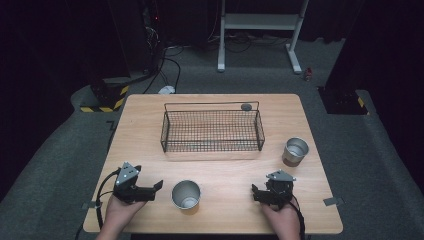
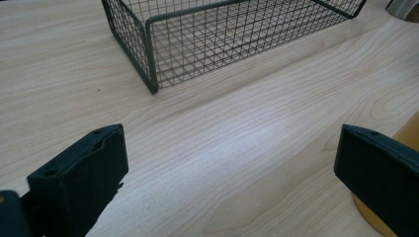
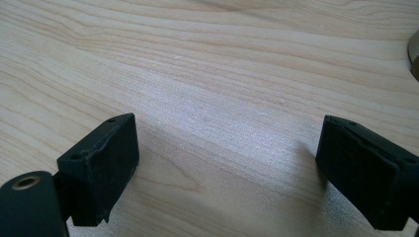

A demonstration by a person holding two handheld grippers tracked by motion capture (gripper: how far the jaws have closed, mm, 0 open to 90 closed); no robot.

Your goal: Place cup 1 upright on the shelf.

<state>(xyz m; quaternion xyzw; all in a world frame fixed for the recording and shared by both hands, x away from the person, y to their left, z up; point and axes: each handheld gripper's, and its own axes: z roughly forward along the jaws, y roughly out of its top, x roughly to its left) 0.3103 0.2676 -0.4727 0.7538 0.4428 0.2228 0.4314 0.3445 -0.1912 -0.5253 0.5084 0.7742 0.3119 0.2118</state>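
surface (image 1: 150, 115): light wood top, square, on grey carpet. all places below are given relative to the wire basket.

wire basket (image 1: 212, 131): black mesh, rectangular, open top, standing at the middle of the surface toward its far side. nothing can be made out inside it. in the left gripper view one corner of the wire basket (image 2: 153, 49) stands ahead of the jaws, well apart from them.

near cup (image 1: 186, 194): metal, upright, open mouth up, on the near side of the basket, a little left of its middle, well apart from it. a pale patch shows at its bottom. in the left gripper view a yellowish rounded edge just beside the right-hand jaw may be this cup; cannot tell for sure.

right cup (image 1: 295, 151): metal, upright, to the right of the basket's near right corner, near it but apart.

small dark round item (image 1: 245, 106): behind the basket's far rim, toward its right end; too small to identify.

left hand-held gripper (image 1: 154, 189): held in a hand, near side of the basket, left of the near cup, jaws wide apart over bare wood, nothing between them.

right hand-held gripper (image 1: 256, 192): held in a hand, near side of the basket, below its right end, jaws wide apart, holding nothing.
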